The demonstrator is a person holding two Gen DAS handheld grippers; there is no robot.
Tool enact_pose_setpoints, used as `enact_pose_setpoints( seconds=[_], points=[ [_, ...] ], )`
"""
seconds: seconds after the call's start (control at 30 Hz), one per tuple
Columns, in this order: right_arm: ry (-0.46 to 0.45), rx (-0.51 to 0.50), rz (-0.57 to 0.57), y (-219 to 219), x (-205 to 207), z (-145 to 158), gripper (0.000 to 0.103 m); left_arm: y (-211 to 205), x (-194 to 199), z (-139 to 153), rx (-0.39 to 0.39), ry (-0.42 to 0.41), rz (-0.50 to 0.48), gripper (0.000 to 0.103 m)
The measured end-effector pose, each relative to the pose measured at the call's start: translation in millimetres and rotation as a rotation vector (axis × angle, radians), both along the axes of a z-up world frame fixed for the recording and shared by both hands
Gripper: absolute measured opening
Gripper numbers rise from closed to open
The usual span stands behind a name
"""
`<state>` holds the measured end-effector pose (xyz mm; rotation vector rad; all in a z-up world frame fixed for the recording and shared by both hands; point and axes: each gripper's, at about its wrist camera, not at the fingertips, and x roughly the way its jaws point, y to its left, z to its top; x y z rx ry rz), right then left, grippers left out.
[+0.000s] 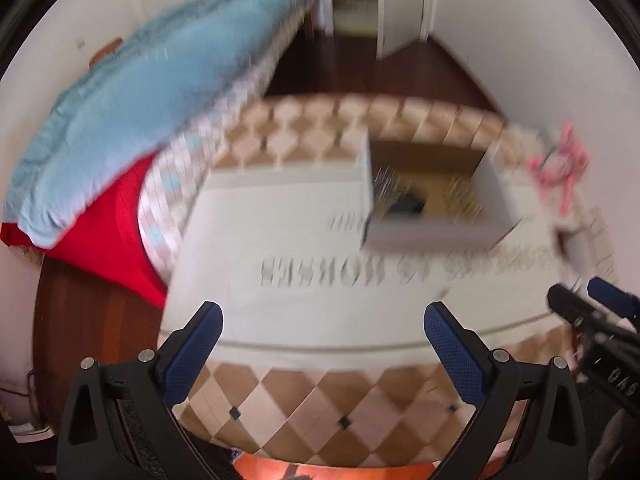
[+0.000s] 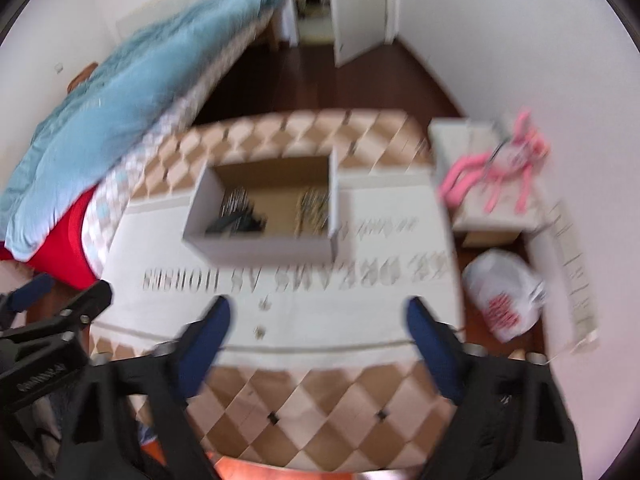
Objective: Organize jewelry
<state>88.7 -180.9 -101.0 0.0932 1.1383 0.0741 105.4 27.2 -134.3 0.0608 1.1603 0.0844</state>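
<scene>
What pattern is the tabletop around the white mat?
Tan and beige diamond checks with small dark squares on the tabletop; clearest in the right wrist view.

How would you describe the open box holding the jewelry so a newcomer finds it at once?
Start at the table with the brown-and-cream diamond pattern and its white runner printed with grey letters. On the runner's far part sits the open box, white outside and cardboard-brown inside, with blurred dark and metallic items in it. It is the only open-topped container on the table.

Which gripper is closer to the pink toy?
Right. The right gripper is nearer the pink plush toy, which lies ahead to its right. The left gripper sits farther left, beyond it.
</scene>
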Motion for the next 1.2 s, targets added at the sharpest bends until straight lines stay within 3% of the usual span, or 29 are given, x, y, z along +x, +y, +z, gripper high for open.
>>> enact_pose_setpoints(
  seconds=[0.13, 0.27, 0.53, 0.6, 0.67, 0.7, 0.87, 1.03, 1.2],
  points=[
    [0.101, 0.078, 0.034, 16, 2, -58, 0.057, 7, 0, -54, 0.027, 0.11, -0.016, 0.103],
    [0.155, 0.099, 0.071, 38, 1, -98, 0.05, 16, 0, -90, 0.048, 0.182, -0.016, 0.103],
    [0.183, 0.028, 0.136, 77, 11, -138, 0.047, 30, -3, -110, 0.054, 0.221, 0.019, 0.103],
    [0.162, -0.032, 0.159, 87, 11, -139, 0.04, 32, -3, -111, 0.053, 0.224, 0.027, 0.103],
    [0.145, -0.071, 0.174, 92, 10, -139, 0.016, 33, -1, -111, 0.051, 0.223, 0.03, 0.103],
    [0.135, -0.085, 0.182, 94, 9, -139, 0.012, 32, -1, -110, 0.054, 0.22, 0.028, 0.103],
    [0.097, -0.055, 0.174, 80, 3, -131, 0.006, 21, 2, -97, 0.056, 0.189, 0.006, 0.103],
    [0.081, 0.034, 0.068, 30, 2, -113, 0.006, -14, 8, -86, 0.027, 0.163, -0.039, 0.103],
    [0.078, 0.052, -0.041, -21, 4, -106, 0.006, -60, 18, -86, -0.045, 0.165, -0.084, 0.103]
  ],
)
